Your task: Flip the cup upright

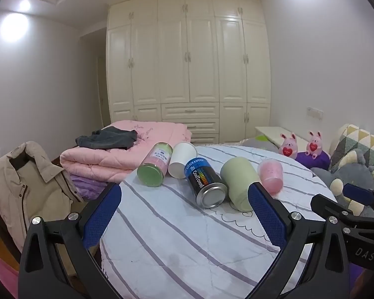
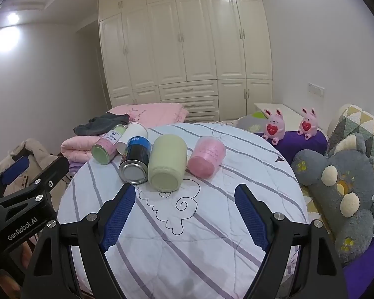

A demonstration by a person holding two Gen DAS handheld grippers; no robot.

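Several containers lie on their sides in a row on a round striped quilt (image 2: 212, 224): a green-lidded pink jar (image 1: 154, 164) (image 2: 108, 144), a white paper cup (image 1: 182, 159) (image 2: 132, 135), a blue and black can (image 1: 205, 182) (image 2: 134, 160), a pale green cup (image 1: 239, 182) (image 2: 165, 163) and a pink cup (image 1: 271, 174) (image 2: 207, 157). My left gripper (image 1: 184, 211) is open and empty, short of the row. My right gripper (image 2: 185, 211) is open and empty, just in front of the pale green cup. Each gripper shows at the edge of the other's view.
Folded pink quilts with dark clothing (image 1: 107, 138) lie behind on the left. A beige jacket (image 1: 25, 184) hangs at the left. Two pink bunny toys (image 2: 274, 127) and a grey plush (image 2: 344, 189) sit to the right. A cream wardrobe (image 1: 187, 62) fills the back wall.
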